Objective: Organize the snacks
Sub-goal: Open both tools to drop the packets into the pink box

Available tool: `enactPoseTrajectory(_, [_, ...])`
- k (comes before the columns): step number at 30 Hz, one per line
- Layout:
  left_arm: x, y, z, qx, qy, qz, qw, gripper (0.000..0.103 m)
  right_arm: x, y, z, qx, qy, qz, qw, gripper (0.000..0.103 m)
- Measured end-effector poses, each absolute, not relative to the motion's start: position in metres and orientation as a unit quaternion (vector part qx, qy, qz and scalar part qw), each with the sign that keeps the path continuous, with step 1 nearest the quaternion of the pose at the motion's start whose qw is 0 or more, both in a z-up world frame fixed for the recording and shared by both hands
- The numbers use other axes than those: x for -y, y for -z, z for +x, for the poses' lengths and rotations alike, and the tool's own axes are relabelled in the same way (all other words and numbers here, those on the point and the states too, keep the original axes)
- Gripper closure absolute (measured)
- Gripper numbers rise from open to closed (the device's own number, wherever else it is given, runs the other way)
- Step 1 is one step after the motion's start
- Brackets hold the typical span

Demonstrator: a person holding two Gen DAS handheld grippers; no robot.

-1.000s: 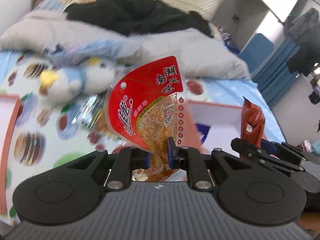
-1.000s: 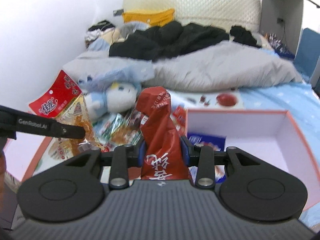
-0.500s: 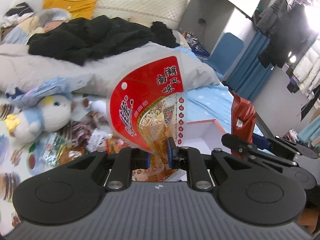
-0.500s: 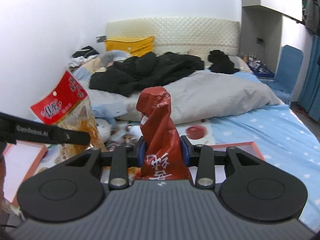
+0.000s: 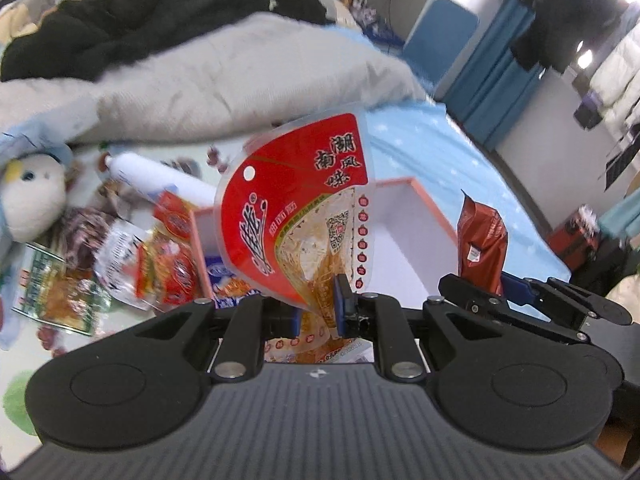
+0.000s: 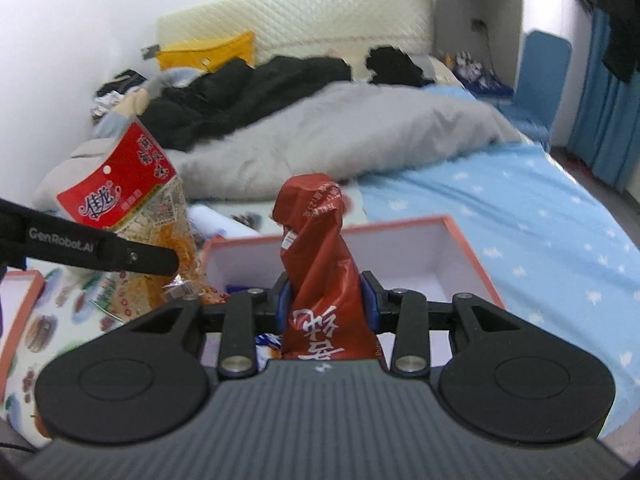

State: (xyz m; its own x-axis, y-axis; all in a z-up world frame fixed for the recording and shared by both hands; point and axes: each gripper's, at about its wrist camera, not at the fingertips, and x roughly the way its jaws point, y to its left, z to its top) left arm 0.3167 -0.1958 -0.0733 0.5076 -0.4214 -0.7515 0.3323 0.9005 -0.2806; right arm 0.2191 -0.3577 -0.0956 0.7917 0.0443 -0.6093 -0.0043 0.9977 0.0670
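Observation:
My left gripper (image 5: 318,314) is shut on a red and clear snack packet (image 5: 304,208), held upright above the white box with an orange rim (image 5: 424,204). My right gripper (image 6: 326,306) is shut on a dark red crumpled snack bag (image 6: 320,264), held over the same box (image 6: 460,232). Each gripper shows in the other's view: the right one with its bag (image 5: 482,240) at the right, the left one with its packet (image 6: 120,184) at the left. A blue packet (image 5: 224,280) lies inside the box.
Several loose snack packets (image 5: 160,264) lie on the patterned sheet left of the box, with a plush toy (image 5: 32,196) and a white tube (image 5: 160,180). A grey duvet (image 6: 340,140) and black clothes (image 6: 240,88) lie behind. A second orange-rimmed lid (image 6: 20,308) is at the far left.
Both grippers have tilted back down toward the bed, so the box and the loose snacks fill more of each view. Both still hold their packets.

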Motion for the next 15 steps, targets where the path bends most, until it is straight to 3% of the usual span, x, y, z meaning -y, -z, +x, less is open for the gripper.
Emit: enactPoseTrajectory(15, [0.254,0.17,0.359,-0.517,0.211,-0.015,0.83,0.084,0.399,0.176,0.24,-0.403,0.006,0.052,0.913,0.063])
